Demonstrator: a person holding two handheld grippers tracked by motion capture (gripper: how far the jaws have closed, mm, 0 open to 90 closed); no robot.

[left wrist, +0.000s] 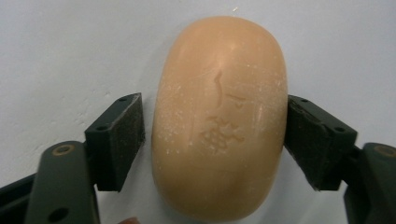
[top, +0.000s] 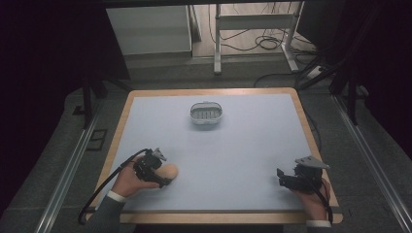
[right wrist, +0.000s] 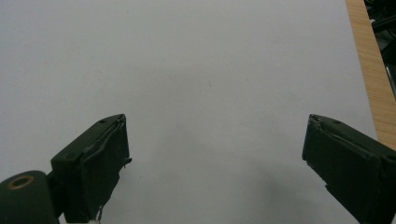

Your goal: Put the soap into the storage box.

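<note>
A peach oval soap bar [left wrist: 219, 121] with a stamped emblem lies on the pale blue table top [top: 233, 145], near its front left [top: 170, 171]. My left gripper [top: 163, 175] stands open around the bar [left wrist: 212, 123]. One pad [left wrist: 303, 135] touches the soap's side. The other pad [left wrist: 123, 135] stands a narrow gap off it. My right gripper [top: 283, 177] rests at the front right, open wide [right wrist: 215, 140], with bare table between its jaws.
A small grey slotted soap dish [top: 206, 114] sits at the far middle of the table. The wooden table edge [right wrist: 371, 70] runs close beside my right gripper. Beyond the table are a white desk frame [top: 252, 29] and cables on the floor.
</note>
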